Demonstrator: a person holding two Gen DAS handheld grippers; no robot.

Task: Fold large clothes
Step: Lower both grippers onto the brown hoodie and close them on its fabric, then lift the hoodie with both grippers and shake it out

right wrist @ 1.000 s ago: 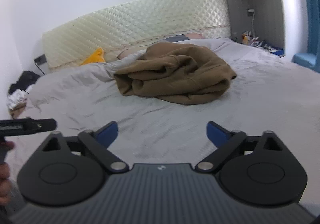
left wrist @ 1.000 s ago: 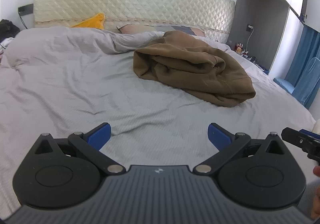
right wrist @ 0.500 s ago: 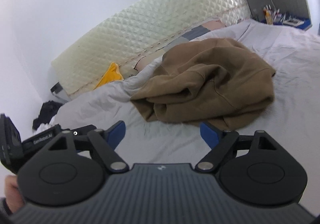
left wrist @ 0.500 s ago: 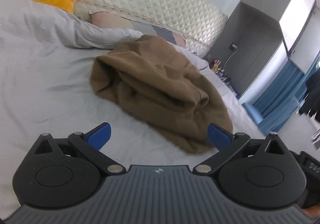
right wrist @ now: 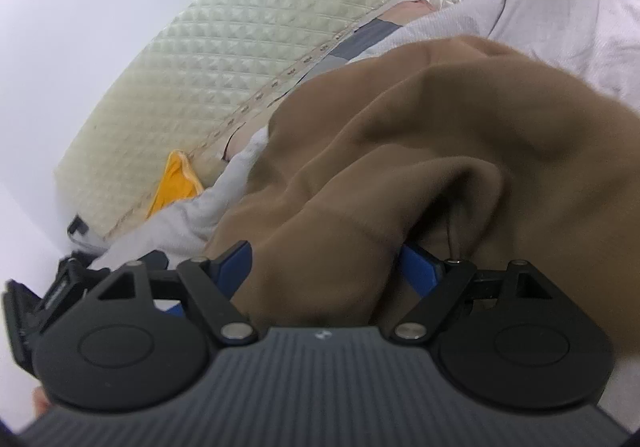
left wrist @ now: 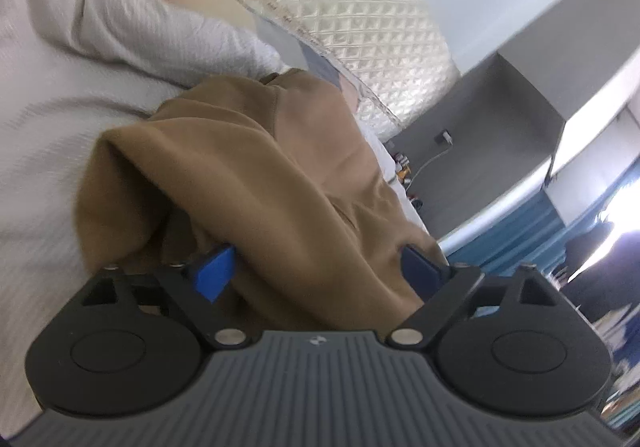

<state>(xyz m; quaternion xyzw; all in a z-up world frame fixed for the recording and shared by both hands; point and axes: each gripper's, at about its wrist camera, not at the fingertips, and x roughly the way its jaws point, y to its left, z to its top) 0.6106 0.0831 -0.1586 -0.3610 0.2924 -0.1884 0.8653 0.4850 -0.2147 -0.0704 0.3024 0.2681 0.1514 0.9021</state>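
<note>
While the crumpled brown fleece sweatshirt (left wrist: 304, 183) lies bunched in a heap on the bed's pale grey ribbed cover (left wrist: 44, 151), near the cream quilted headboard (right wrist: 224, 59), both tools are pushed into its near edge and the step in hand looks like the first pick-up, before any folding. Seen from the left wrist, the left gripper (left wrist: 320, 267) stands wide apart, a thick roll of fabric filling the gap from 12 o'clock down to the body, its blue pads (left wrist: 214, 269) beside the cloth but not pinching it. Seen from the right wrist, the right gripper (right wrist: 330, 261) is likewise spread, straddling a fold of the sweatshirt that bulges between the fingers; a yellow cloth (right wrist: 176, 183) sits at 10 o'clock by the headboard. Next, I judge, each gripper needs to close on a single edge or hem rather than the whole bundle, then lift and draw apart so the garment opens flat
</note>
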